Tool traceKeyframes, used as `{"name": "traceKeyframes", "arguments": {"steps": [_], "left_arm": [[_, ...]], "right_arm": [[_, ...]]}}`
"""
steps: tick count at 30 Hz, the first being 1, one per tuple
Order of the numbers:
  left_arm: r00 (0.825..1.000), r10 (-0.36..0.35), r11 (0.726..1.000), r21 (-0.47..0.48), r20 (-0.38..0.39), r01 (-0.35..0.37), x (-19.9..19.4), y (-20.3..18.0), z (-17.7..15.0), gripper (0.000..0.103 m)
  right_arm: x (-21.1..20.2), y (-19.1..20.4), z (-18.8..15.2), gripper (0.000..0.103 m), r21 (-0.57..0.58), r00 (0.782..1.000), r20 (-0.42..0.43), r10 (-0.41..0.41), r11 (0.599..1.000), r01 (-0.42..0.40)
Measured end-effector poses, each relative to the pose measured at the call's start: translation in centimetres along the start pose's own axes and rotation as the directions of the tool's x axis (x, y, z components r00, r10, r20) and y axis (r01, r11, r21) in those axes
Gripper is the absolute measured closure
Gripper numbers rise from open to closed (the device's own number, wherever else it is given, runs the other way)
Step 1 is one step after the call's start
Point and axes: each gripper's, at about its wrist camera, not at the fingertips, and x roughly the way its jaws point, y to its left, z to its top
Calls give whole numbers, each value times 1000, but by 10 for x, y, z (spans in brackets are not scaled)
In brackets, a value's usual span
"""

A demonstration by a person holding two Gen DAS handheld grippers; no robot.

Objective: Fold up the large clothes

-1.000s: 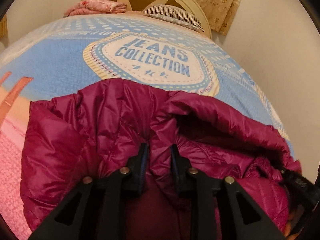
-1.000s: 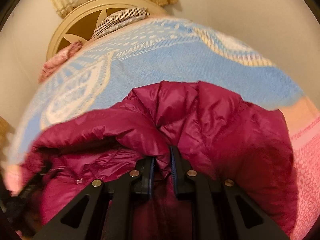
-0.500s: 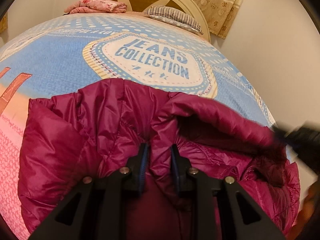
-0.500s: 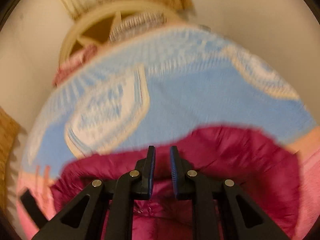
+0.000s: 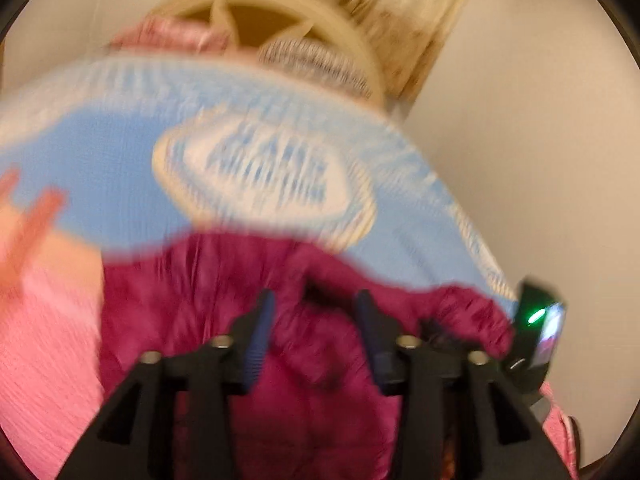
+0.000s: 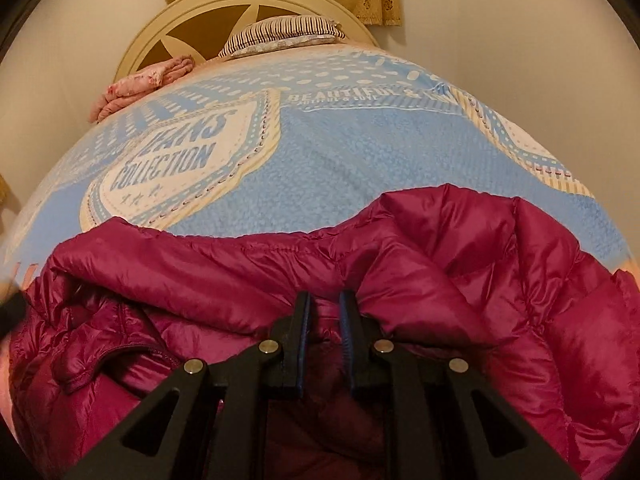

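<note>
A magenta puffer jacket (image 6: 460,264) lies bunched on the blue bedspread (image 6: 360,152); it also shows, blurred, in the left wrist view (image 5: 200,288). My left gripper (image 5: 314,304) is open above the jacket, jaws wide apart, nothing between them. My right gripper (image 6: 324,300) hovers over the jacket's folded edge with a narrow gap between its jaws and no fabric in it. The other hand-held unit (image 5: 540,328) with a green light shows at the right edge of the left wrist view.
The bed has a cream round headboard (image 6: 248,4), a striped pillow (image 6: 284,34) and a folded pink cloth (image 6: 140,84) at its far end. Pink bedding (image 5: 44,352) lies at the near left. Walls stand close on both sides.
Both grippers have let go of the jacket. The left jaws opened wide and the left camera pulled up and back, blurring. The right gripper released earlier and has steadied above the jacket.
</note>
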Motion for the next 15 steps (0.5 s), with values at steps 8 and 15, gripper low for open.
{"name": "traceKeyframes", "arguments": {"steps": [8,15], "left_arm": [[991,121,988,100,-54,-115,70,-35,32,25],[953,264,961,122,-151,-247,113,-7,-18,25]], "right_arm": [[-1,-5,1,88,18,1000,7,21,1000,-21],[0,-6,1,88,29,999,11,40,999,-40]]}}
